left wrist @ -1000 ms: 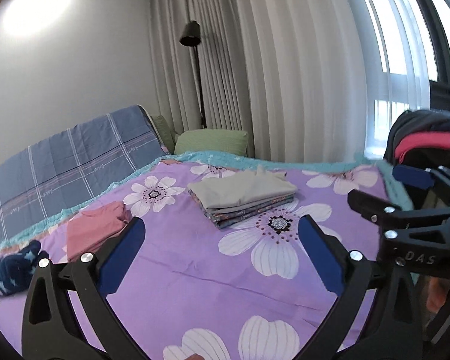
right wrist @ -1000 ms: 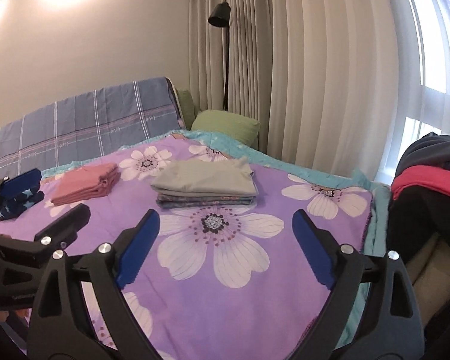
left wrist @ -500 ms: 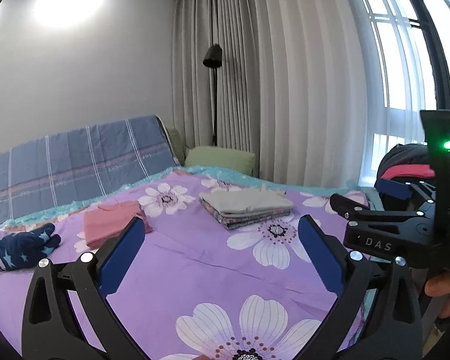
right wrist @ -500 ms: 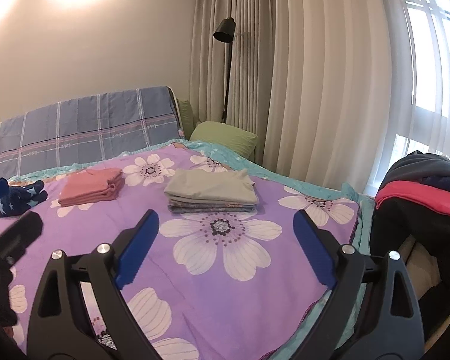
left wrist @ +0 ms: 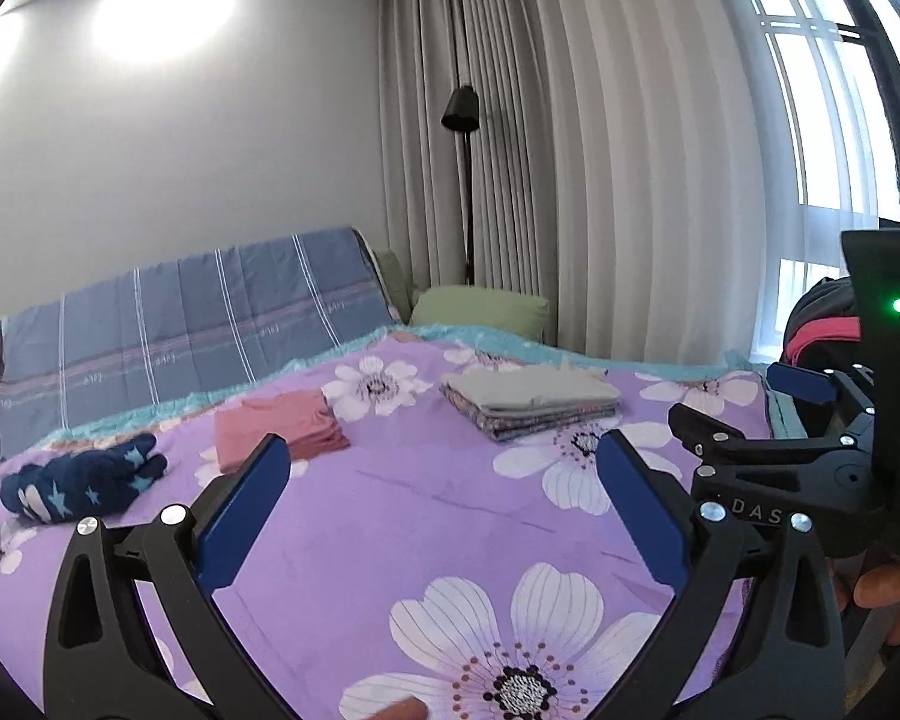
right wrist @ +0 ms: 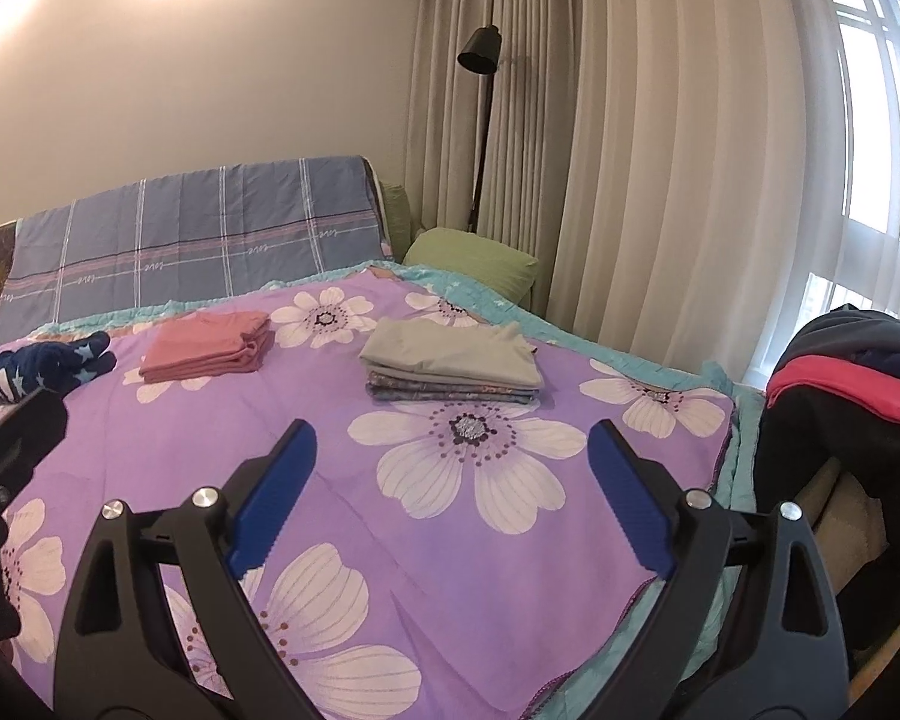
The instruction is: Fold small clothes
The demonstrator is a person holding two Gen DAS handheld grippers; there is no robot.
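Observation:
A stack of folded clothes with a grey piece on top (left wrist: pixel 531 399) (right wrist: pixel 450 363) lies on the purple flowered bedspread (left wrist: pixel 426 516) (right wrist: pixel 390 510). A folded pink piece (left wrist: pixel 279 429) (right wrist: pixel 207 348) lies to its left. A crumpled navy piece with stars (left wrist: pixel 81 483) (right wrist: pixel 45 363) lies at the far left. My left gripper (left wrist: pixel 441 510) is open and empty above the near part of the bed. My right gripper (right wrist: pixel 453 495) is open and empty too; it shows at the right of the left wrist view (left wrist: pixel 810 450).
A heap of dark and red clothes (right wrist: pixel 846 384) sits on a chair to the right of the bed. A green pillow (right wrist: pixel 471 264) and a blue plaid cover (right wrist: pixel 192 240) lie at the head. A black floor lamp (right wrist: pixel 480 54) stands by the curtains.
Both grippers have pulled back and tilted up, away from the folded stack. More of the bed, the pink piece and the navy piece have come into view. Both stay open.

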